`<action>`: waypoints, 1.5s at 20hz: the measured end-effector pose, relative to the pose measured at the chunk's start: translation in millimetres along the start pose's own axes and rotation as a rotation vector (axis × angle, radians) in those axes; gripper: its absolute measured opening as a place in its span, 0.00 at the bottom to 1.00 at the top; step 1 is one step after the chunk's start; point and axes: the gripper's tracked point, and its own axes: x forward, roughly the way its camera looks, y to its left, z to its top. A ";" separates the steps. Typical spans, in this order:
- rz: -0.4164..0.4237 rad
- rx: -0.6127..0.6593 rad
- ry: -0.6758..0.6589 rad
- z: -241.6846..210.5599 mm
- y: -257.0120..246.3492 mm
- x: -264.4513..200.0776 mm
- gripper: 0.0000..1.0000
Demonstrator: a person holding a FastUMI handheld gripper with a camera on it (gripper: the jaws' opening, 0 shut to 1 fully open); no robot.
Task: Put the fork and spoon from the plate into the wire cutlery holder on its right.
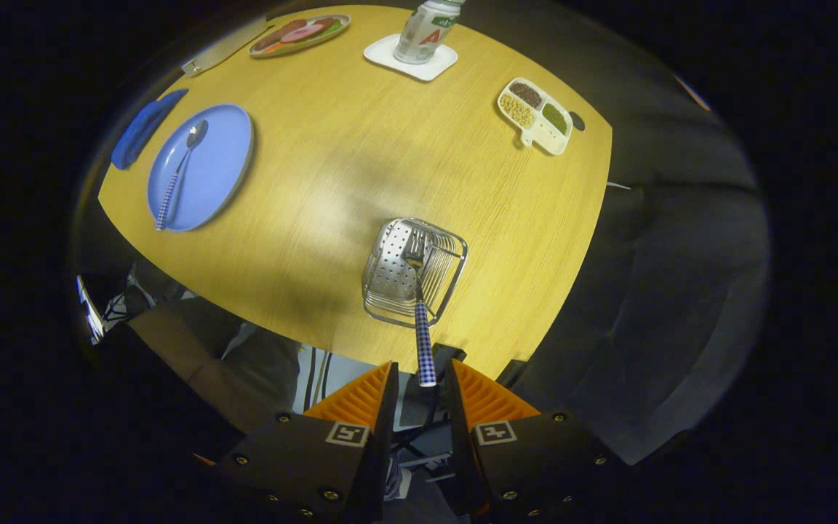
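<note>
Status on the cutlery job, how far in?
About halfway. The fork stands in the wire holder, its checked handle end poking up between the gripper fingers, which look open around it rather than pressing. Left: the spoon lies on the blue plate, untouched.

Gripper (423, 382) tilted steeply downward; fingers (361, 400) parted, a clear gap on either side of the handle end of the fork (423, 320) standing between them, neither finger pressing
</note>
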 end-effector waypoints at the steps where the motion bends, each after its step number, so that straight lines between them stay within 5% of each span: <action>1: -0.016 0.021 -0.045 4.2 2.0 -7.5 0.39; 4: -0.015 0.086 -0.128 6.7 19.8 -23.0 0.97; 14: 0.129 0.355 -0.496 45.9 93.5 -47.6 0.97; 23: 0.092 0.357 -0.798 97.7 118.3 -89.6 0.97; 30: 0.125 0.253 -0.833 126.0 164.4 -99.2 0.97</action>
